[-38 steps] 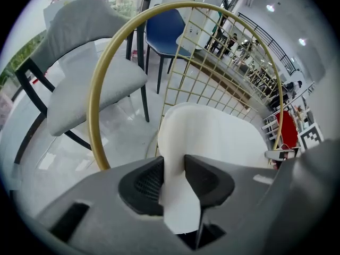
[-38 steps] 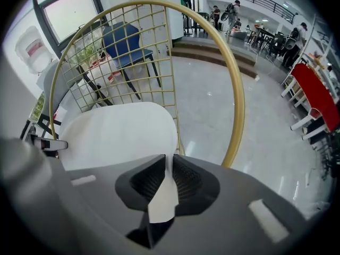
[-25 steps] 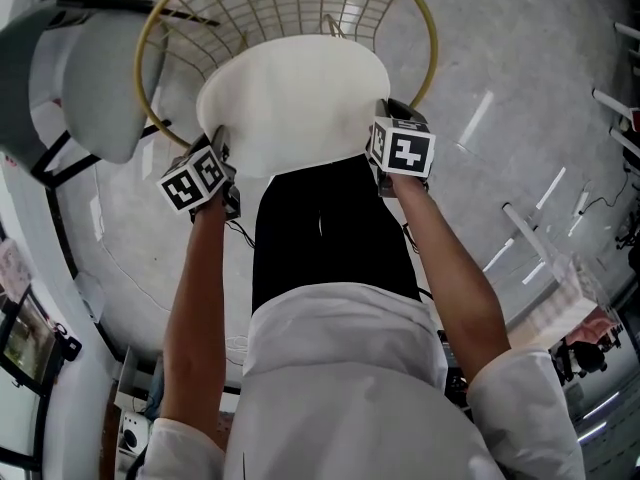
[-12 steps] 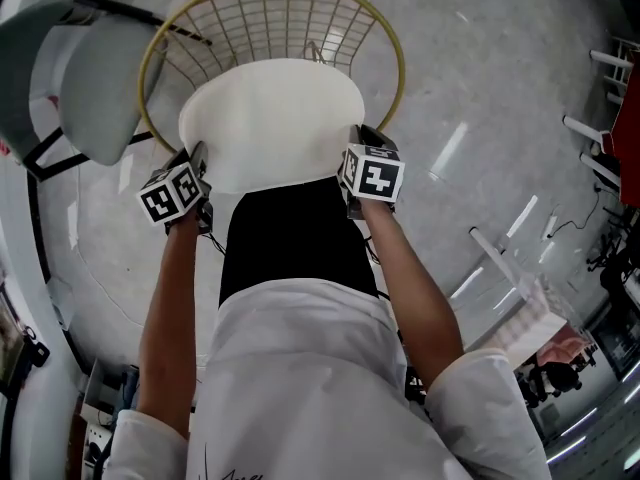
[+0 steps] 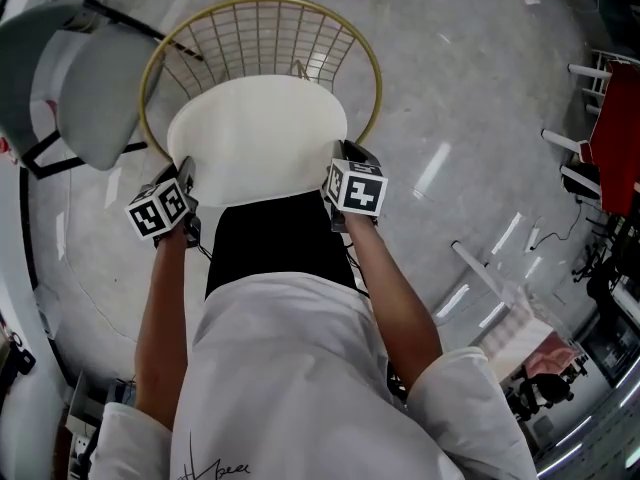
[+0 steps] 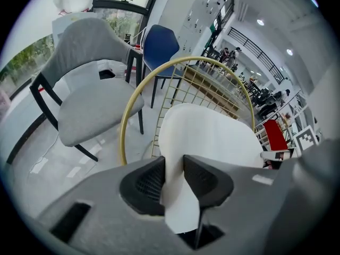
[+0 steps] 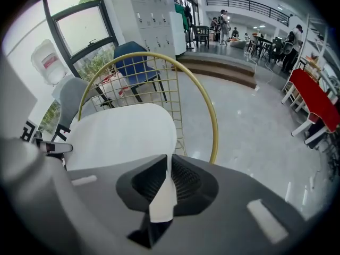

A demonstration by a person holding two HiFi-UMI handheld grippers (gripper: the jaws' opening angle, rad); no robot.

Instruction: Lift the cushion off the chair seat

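Now the left gripper (image 5: pixel 185 172) is pinching the near left edge of the round, off-white padded cushion (image 5: pixel 255 133), its dark ribbed fingers (image 6: pixel 144 183) closing on a fold of the fabric that is bunching up between them. The right gripper (image 5: pixel 345 156) is clamping the cushion's near right edge in the same way, with its fingers (image 7: pixel 187 181) nearly together on a thin flap of the fabric. The cushion is stretching between the two pairs of fingers and spreading away beyond them, inside the gold-coloured ring of the wire-mesh chair (image 5: pixel 262 38), whose grid back is rising just past the cushion's far rim. Whether the cushion is clearing the seat cannot be told. Well off beyond the left fingers, a grey upholstered chair with black legs (image 5: pixel 95 98) is standing on the pale glossy floor (image 5: pixel 470 58).
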